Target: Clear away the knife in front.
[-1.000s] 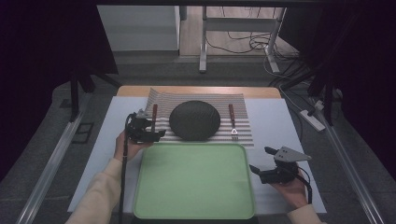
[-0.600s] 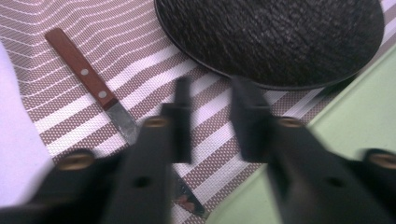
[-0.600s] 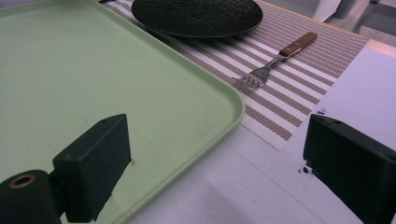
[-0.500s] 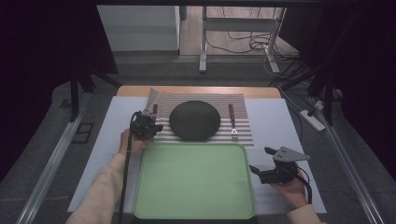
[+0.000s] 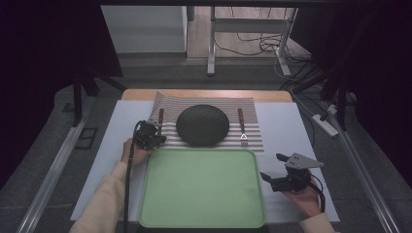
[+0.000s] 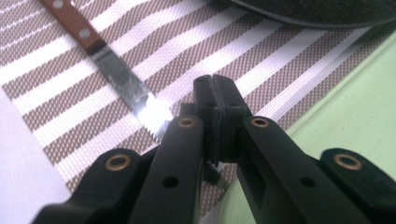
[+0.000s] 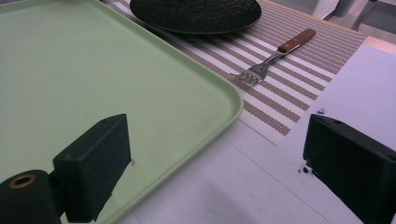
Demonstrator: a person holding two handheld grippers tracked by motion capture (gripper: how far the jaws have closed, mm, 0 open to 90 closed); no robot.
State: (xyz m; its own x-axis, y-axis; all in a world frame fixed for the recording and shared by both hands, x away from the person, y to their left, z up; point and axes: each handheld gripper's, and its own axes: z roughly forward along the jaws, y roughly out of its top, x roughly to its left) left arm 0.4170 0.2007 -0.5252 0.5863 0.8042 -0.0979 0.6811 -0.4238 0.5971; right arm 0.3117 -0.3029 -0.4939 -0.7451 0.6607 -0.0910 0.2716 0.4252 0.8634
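A striped placemat (image 5: 252,127) holds a dark round plate (image 5: 202,124), a wooden-handled knife (image 5: 161,116) on its left and a wooden-handled fork (image 5: 241,125) on its right. A green tray (image 5: 201,187) lies in front of the mat. My left gripper (image 5: 156,137) is shut with nothing in it, just above the mat's near left corner. In the left gripper view its closed tips (image 6: 215,95) hover beside the knife blade (image 6: 127,86). My right gripper (image 5: 272,171) stands open right of the tray; its jaws frame the tray corner (image 7: 229,100) and the fork (image 7: 273,56).
The white table top (image 5: 291,126) ends in a wooden strip at the back. Metal rails run along both sides of the table. A power strip (image 5: 324,124) and cables lie on the floor at the right.
My left gripper has moved right along the mat's near edge toward the knife tip and tray corner. The right gripper has stayed put and open.
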